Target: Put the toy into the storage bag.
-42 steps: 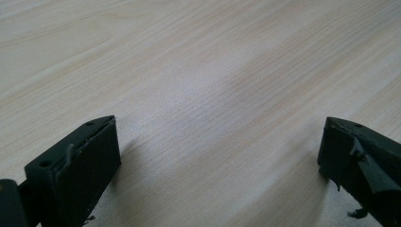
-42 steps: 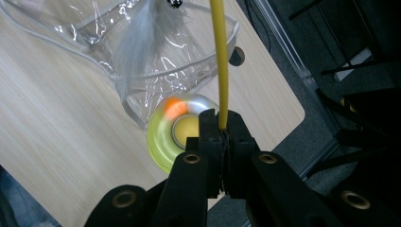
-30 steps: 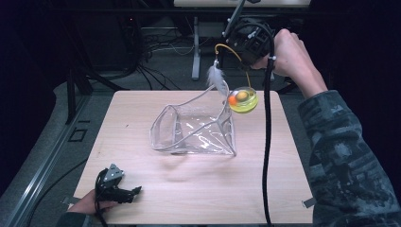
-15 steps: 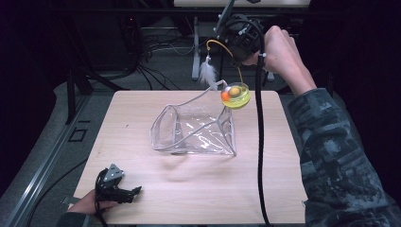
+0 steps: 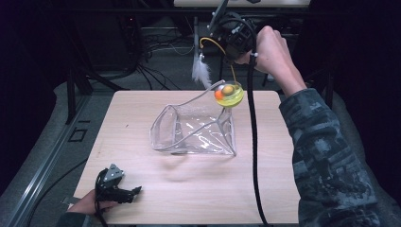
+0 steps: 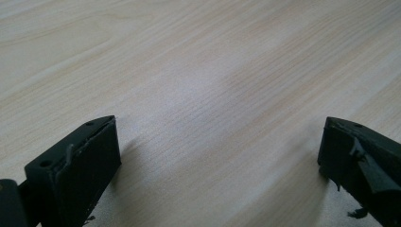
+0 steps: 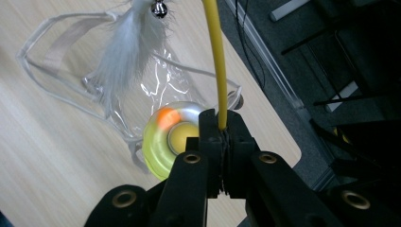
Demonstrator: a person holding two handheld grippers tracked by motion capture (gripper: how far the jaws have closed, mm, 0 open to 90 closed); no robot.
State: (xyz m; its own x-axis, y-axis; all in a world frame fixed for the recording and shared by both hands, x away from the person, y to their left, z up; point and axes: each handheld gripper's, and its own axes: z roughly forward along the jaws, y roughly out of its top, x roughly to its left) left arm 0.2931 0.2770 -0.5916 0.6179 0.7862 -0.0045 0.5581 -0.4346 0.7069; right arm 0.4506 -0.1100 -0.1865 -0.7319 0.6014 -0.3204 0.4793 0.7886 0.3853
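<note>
A: Since one second ago the right hand-held gripper (image 5: 226,35) has drifted a little to the left above the far edge of the desk (image 5: 142,118), and the cat toy (image 5: 229,94) under it swung that way too, toward the pouch mouth.

B: Is the grip good?

A: Yes. In the right gripper view its jaws are pressed together on the yellow wire (image 7: 215,61) of the toy. The yellow ball hangs just at the raised corner of the clear pouch (image 5: 194,130); I think it touches the rim, but the plastic is transparent and I cannot be sure. The white feather (image 5: 202,71) dangles beside it, outside the pouch.

B: And the other one?

A: The left hand-held gripper (image 5: 123,193) rests on the near left corner of the desk, jaws wide apart, holding nothing.

B: How to do it well?

A: Probably lower slowly, let the swinging stop, guide the ball through the opening first, then the feather. The left one could steady the rim.
</note>
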